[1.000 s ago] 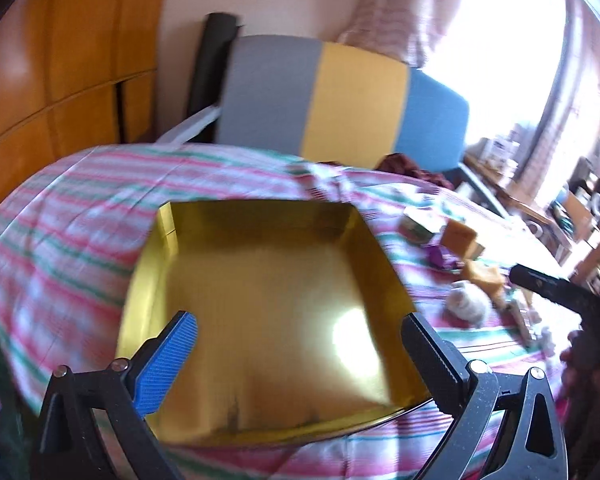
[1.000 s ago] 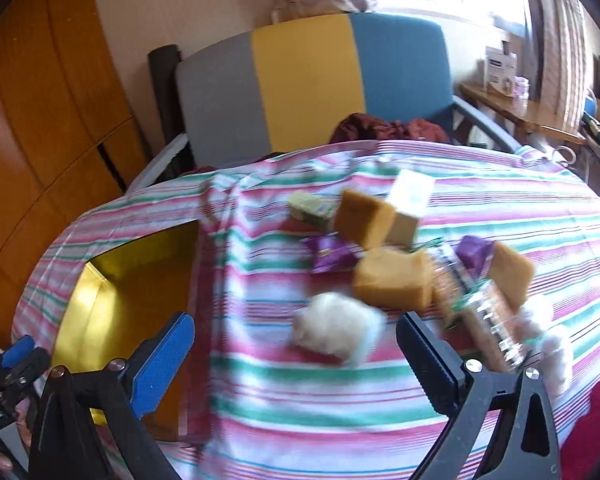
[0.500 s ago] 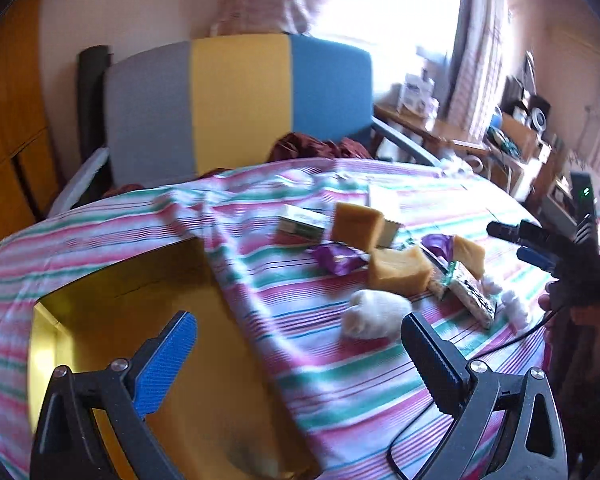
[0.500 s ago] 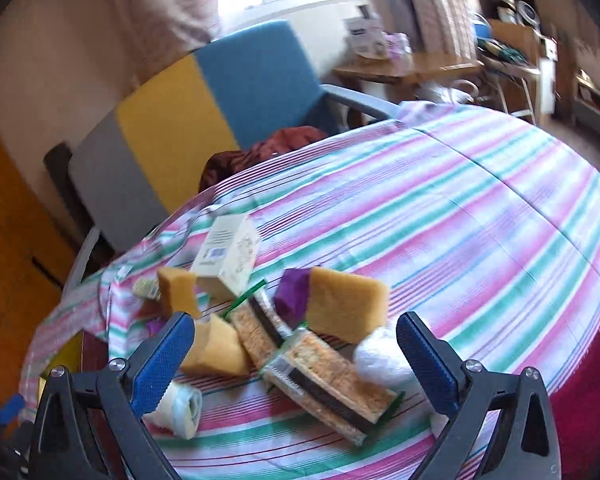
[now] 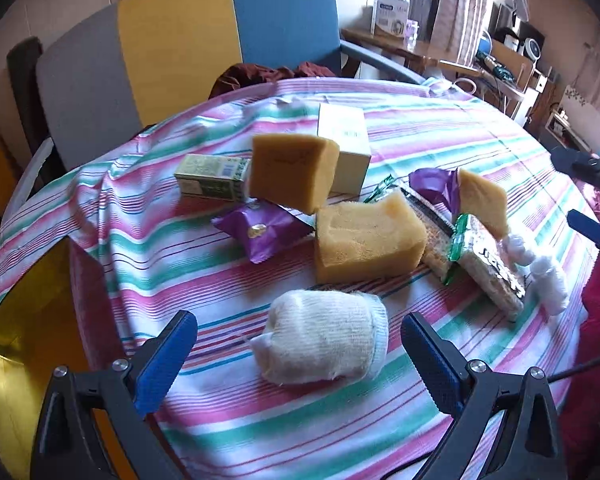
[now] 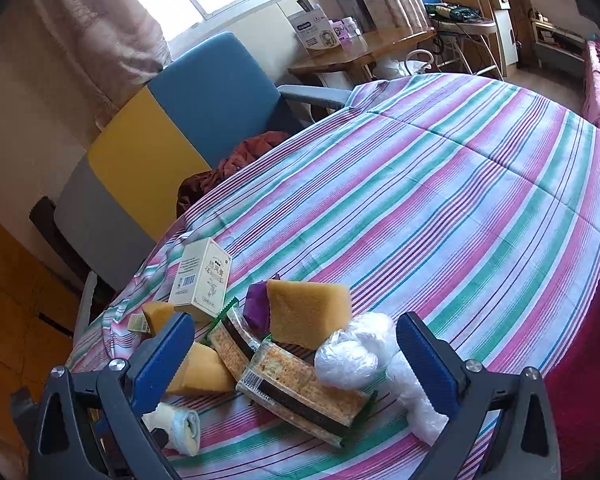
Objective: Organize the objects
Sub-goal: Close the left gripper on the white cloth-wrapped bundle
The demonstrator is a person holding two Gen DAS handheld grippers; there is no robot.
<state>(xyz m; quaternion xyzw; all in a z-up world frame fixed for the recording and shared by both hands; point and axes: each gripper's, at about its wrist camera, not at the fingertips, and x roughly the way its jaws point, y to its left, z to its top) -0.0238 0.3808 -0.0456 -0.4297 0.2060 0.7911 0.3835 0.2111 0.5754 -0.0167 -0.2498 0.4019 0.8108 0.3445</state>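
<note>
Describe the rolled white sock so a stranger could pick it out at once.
Start at the striped tablecloth and find the pile of sponges and packets near its edge. The rolled white sock lies nearest the open left gripper, just in front of the big yellow sponge. It is the only knitted fabric bundle there.

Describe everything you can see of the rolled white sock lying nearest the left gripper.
The sock is a cream-white knit bundle, rolled into a fat, soft lump with a ribbed weave and a paler, faintly bluish cuff at its right end. It lies on its side on the striped tablecloth, just ahead of the open left gripper, between its blue fingers but not touched by them. It sits apart from the big yellow sponge behind it. In the right wrist view only its end shows.
</note>
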